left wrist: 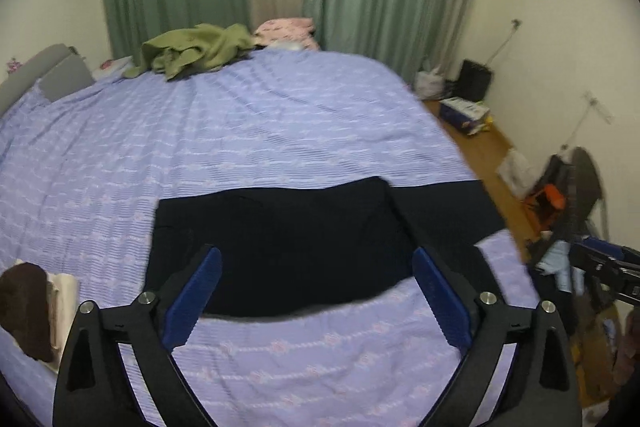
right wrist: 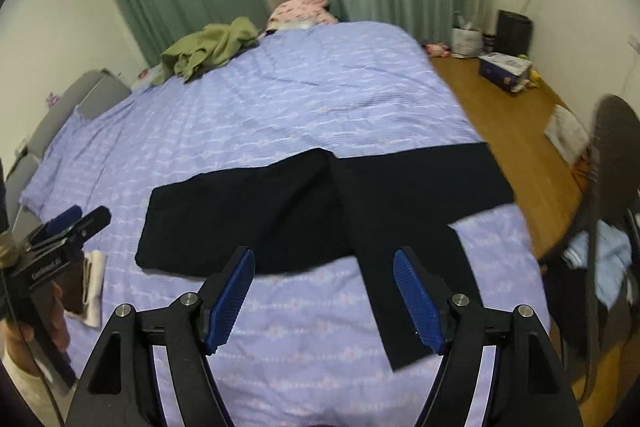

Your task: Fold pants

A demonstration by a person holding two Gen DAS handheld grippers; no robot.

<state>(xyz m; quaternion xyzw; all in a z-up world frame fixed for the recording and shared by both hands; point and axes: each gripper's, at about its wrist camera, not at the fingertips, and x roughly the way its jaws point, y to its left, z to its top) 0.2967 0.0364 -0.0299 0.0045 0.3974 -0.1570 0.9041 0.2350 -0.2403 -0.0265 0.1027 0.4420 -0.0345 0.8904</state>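
Note:
Black pants [right wrist: 288, 215] lie flat on the lilac bedspread [right wrist: 280, 99], waist to the left, legs spread to the right; one leg reaches the bed's right edge, the other angles toward me. They also show in the left wrist view [left wrist: 288, 247]. My left gripper [left wrist: 318, 291] is open and empty, hovering above the pants' near edge; it also shows at the left of the right wrist view [right wrist: 76, 219]. My right gripper [right wrist: 324, 295] is open and empty above the near leg.
A green garment [right wrist: 208, 49] and a pink pillow [right wrist: 304, 9] lie at the bed's far end. Folded brown and cream cloths [left wrist: 36, 311] sit at the near left. Wooden floor [right wrist: 500, 115] with boxes and a chair [right wrist: 612, 163] lies to the right.

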